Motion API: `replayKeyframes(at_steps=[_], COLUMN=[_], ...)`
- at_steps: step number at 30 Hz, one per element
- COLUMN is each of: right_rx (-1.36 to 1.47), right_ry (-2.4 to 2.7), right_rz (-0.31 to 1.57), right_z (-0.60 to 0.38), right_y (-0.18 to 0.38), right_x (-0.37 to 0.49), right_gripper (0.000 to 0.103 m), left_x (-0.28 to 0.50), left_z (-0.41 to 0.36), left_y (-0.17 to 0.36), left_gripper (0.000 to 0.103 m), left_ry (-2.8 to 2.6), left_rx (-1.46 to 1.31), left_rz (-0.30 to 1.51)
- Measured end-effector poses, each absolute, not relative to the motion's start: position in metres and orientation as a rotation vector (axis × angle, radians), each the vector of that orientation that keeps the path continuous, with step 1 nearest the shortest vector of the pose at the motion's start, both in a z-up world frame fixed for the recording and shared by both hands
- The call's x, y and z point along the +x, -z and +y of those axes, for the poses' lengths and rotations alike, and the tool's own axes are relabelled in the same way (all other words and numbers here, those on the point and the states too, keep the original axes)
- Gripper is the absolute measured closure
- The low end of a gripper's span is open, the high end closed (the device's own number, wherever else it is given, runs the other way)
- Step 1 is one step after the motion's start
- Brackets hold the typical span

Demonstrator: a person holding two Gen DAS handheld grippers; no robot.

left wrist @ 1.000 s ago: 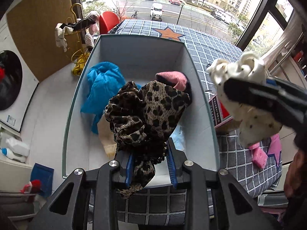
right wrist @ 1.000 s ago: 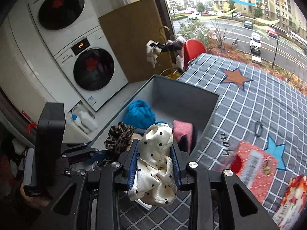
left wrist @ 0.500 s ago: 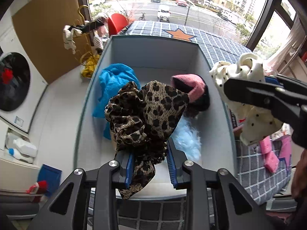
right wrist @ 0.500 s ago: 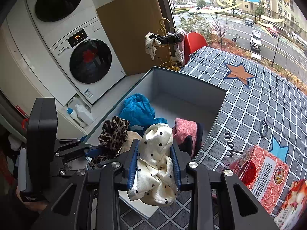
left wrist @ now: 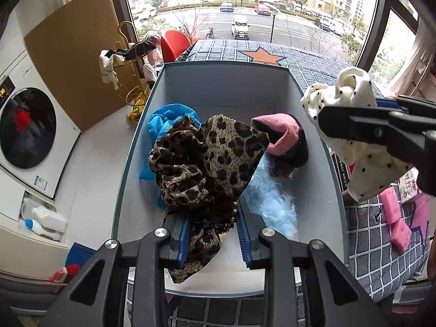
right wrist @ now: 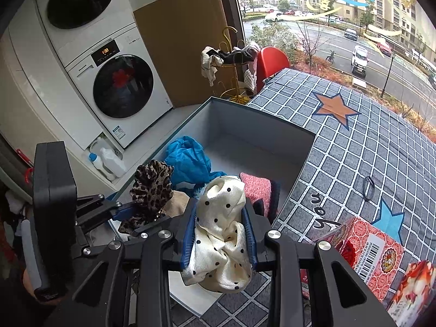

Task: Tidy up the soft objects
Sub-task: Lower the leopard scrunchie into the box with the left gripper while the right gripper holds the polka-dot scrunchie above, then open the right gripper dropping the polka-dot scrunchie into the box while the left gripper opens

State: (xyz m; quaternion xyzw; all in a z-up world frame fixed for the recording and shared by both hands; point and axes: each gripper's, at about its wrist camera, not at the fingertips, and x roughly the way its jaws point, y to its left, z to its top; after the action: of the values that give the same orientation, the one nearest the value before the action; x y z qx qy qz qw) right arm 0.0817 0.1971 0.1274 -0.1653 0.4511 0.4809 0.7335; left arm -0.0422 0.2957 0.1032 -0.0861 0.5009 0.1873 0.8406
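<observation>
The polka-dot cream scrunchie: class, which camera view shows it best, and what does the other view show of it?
The right wrist view: the polka-dot cream scrunchie sits centred between the right gripper fingers. The left wrist view shows it side-on, partly hidden by that gripper.

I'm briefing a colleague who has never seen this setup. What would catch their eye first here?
Most striking is the leopard-print scarf, bunched between the fingers of the left gripper above the open grey box. Next, the cream polka-dot cloth clamped in the right gripper at the box's near corner. Inside the box lie a bright blue cloth, a pink-and-black knit piece and pale blue fluff.
</observation>
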Motion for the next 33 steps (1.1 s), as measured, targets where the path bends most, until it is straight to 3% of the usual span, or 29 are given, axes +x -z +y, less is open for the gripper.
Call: replayKeyframes(at_steps=[33], right_rx=[-0.404], right_ry=[-1.016], right_rz=[1.003], right_z=[0.228], right_y=[-0.125], right_x=[0.113], right_gripper=[0.07], left_x=[-0.024], left_z=[0.304], left_y=[-0.097], left_gripper=[0.07], left_ry=[-0.319], left_rx=[-0.218], left_rz=[1.081])
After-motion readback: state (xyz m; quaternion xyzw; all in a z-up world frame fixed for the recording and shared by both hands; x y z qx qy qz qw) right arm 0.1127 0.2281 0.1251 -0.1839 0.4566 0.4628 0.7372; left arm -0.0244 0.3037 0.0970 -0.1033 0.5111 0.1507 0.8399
